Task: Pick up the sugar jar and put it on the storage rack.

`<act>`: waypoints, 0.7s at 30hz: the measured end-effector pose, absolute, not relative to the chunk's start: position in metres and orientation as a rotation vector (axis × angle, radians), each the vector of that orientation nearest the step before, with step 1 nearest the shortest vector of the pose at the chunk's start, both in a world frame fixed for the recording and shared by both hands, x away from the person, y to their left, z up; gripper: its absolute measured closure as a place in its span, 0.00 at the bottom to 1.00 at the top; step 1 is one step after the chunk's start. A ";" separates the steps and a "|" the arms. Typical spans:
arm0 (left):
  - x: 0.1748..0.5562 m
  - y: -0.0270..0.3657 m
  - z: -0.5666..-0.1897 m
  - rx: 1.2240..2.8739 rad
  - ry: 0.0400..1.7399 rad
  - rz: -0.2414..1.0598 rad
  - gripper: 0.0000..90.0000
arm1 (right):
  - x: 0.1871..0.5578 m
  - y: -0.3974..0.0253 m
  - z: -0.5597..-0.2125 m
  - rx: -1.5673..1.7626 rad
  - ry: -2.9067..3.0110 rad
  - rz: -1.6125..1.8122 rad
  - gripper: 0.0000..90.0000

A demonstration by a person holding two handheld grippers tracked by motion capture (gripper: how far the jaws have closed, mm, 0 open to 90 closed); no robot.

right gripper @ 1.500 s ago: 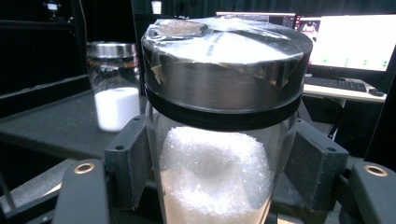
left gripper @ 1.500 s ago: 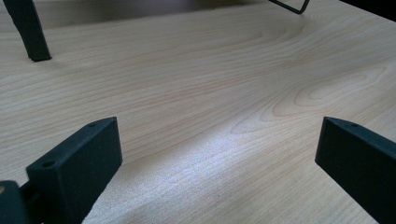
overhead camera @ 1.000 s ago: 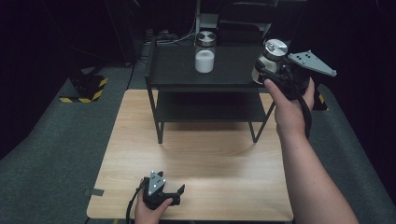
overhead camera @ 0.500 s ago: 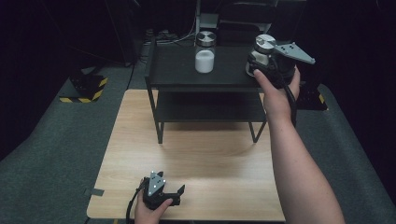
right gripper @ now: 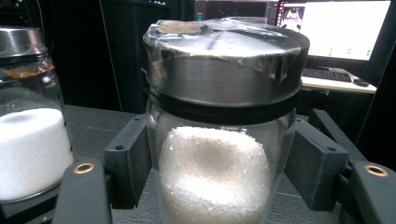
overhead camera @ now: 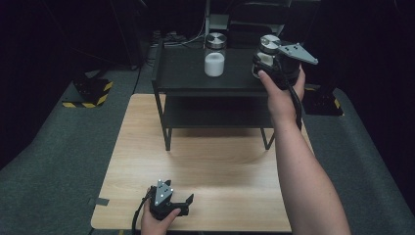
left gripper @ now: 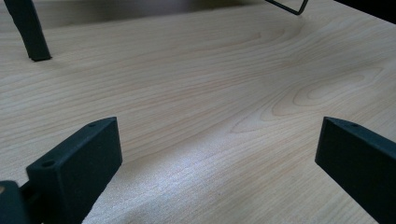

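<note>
Glass and steel up top: the right gripper [overhead camera: 264, 61] had its jaws clamped on the sugar jar [right gripper: 219, 154] at two o'clock on the black shelf [overhead camera: 186, 78], just right of the second jar [overhead camera: 215, 55]. Down at six o'clock, the left gripper [left gripper: 219, 154] sat low over the wooden counter [overhead camera: 220, 166], jaws spread wide, gripping nothing.

A clear glass jar [right gripper: 219, 154] of coarse white crystals, capped in brushed silver metal, sits between black gripper jaws. A second jar [overhead camera: 214, 55] holds fine white powder on a matte black shelf [overhead camera: 181, 81]. The table [overhead camera: 215, 166] is pale blond woodgrain; yellow-and-black hazard stripes [overhead camera: 85, 98] mark the grey carpet [overhead camera: 49, 161].
</note>
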State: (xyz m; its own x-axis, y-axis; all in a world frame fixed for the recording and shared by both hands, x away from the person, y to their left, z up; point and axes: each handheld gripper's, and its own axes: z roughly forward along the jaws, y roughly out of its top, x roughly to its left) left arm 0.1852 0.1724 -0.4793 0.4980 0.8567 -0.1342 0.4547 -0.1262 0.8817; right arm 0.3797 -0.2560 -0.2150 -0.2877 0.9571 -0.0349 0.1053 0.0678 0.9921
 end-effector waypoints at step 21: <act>0.184 0.171 -0.479 1.769 1.099 0.522 0.01 | 0.384 -0.254 -0.219 1.117 1.519 1.322 0.34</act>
